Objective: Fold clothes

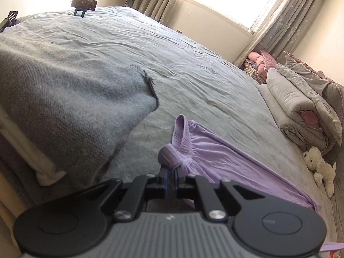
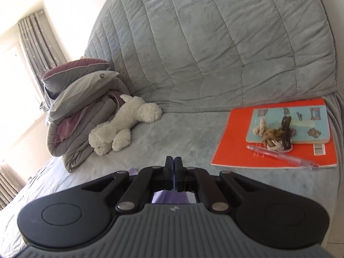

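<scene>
Left of the left gripper (image 1: 171, 169) a sleeve (image 1: 71, 107) of fuzzy grey knit, its cuff frayed, hangs over the grey bedspread (image 1: 172, 64). The gripper itself is pinched nearly closed on the gathered elastic waistband of the lilac garment (image 1: 225, 159), a thin, soft jersey whose bunched band rolls up just ahead of the fingertips while the rest trails away to the right, flat on the bed. Further right, beyond the cloth, sit a rolled grey quilt (image 1: 301, 107) and a white plush toy (image 1: 320, 167).

The right gripper (image 2: 173, 161) is closed too; lilac fabric shows beneath and behind its fingers, so it appears to hold another part of the garment, though the pinch itself is hidden. Ahead to its left lie the plush and stacked pillows (image 2: 81, 81); ahead to its right, an orange notebook (image 2: 236, 150) with a pen (image 2: 283, 155) and knotted cords.

The step looks like an early one: both ends gripped, ready to lift and spread. Next, the cloth likely needs raising clear, pulling taut and laying flat before any crease, as limp jersey sags and bunches readily.
</scene>
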`<state>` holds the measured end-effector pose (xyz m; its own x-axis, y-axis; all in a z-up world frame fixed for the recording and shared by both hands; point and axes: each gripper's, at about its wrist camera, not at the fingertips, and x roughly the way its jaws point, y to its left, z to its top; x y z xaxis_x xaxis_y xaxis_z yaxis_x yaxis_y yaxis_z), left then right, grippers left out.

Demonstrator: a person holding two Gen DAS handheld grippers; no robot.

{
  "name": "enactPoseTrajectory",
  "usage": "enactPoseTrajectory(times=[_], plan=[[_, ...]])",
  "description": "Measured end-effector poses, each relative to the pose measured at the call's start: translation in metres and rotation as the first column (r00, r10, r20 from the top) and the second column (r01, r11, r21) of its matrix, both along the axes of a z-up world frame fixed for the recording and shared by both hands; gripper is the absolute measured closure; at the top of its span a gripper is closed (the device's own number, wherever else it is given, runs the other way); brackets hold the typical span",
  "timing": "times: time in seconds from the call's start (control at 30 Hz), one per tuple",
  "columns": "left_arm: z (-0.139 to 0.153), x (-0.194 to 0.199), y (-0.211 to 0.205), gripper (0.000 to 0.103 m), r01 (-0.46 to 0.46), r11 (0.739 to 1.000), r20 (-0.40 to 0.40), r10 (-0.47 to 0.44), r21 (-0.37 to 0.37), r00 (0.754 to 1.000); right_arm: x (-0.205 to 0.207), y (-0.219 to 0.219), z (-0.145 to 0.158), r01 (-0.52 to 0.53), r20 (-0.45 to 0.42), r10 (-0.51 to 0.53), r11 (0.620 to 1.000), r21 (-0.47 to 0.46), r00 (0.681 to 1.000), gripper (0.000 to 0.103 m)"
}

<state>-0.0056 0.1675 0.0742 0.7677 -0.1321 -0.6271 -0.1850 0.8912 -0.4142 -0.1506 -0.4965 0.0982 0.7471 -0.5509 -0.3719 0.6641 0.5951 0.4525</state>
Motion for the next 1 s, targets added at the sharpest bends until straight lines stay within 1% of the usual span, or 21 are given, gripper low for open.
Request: enactPoseTrajectory(times=[0.03,0.1,0.17,0.23,0.3,0.47,0.57,0.7,0.73,0.77,0.83,0.9,1.0], plan=[[0.0,0.0,0.0,0.097,0.0,1.0,0.0,0.0,0.002,1.0,0.003,0.002,0.001,-0.003,-0.01,0.003,1.0,-0.013,1.0,0.101],[0.001,0.0,-0.001,0.097,-0.002,1.0,-0.001,0.002,0.005,1.0,0.011,0.001,-0.002,-0.007,-0.037,0.007,1.0,0.004,0.999,0.101],[0.002,0.0,0.0,0.097,-0.002,1.0,0.0,0.002,0.003,1.0,0.012,0.0,-0.001,0.004,-0.02,-0.004,1.0,0.017,1.0,0.101],[0.004,0.001,0.0,0.097,-0.004,1.0,0.002,0.004,0.007,1.0,0.012,0.001,0.005,0.01,0.013,-0.01,1.0,-0.005,1.0,0.101],[0.005,0.003,0.0,0.097,-0.008,1.0,0.0,0.008,0.016,1.0,0.018,0.002,0.009,0.008,0.016,-0.008,1.0,-0.024,1.0,0.101],[0.011,0.021,-0.003,0.097,-0.021,0.999,-0.023,0.022,0.033,1.0,0.054,-0.003,0.01,-0.021,-0.023,0.021,1.0,-0.02,1.0,0.101],[0.015,0.04,-0.011,0.098,-0.041,0.998,-0.049,0.044,0.054,0.998,0.082,-0.002,0.012,-0.044,-0.063,0.04,0.997,-0.067,0.997,0.101],[0.013,0.07,-0.023,0.098,-0.094,0.991,-0.095,0.103,0.097,0.99,0.125,-0.009,0.006,-0.066,-0.124,0.059,0.996,-0.054,0.99,0.101],[0.012,0.078,-0.026,0.098,-0.116,0.988,-0.101,0.126,0.107,0.987,0.136,-0.011,0.004,-0.071,-0.139,0.063,0.996,-0.049,0.988,0.101],[0.011,0.086,-0.029,0.098,-0.137,0.984,-0.108,0.15,0.117,0.983,0.146,-0.017,0.0,-0.063,-0.137,0.06,0.998,-0.016,0.989,0.101],[0.012,0.101,-0.036,0.098,-0.172,0.976,-0.114,0.188,0.133,0.976,0.16,-0.027,-0.005,-0.049,-0.136,0.051,0.999,0.022,0.989,0.101],[0.013,0.117,-0.043,0.098,-0.2,0.968,-0.117,0.218,0.15,0.969,0.177,-0.035,-0.011,-0.045,-0.149,0.05,0.998,0.034,0.988,0.101],[0.007,0.147,-0.055,0.098,-0.214,0.955,-0.131,0.244,0.207,0.961,0.2,-0.041,-0.022,-0.054,-0.186,0.061,0.998,0.043,0.981,0.101]])
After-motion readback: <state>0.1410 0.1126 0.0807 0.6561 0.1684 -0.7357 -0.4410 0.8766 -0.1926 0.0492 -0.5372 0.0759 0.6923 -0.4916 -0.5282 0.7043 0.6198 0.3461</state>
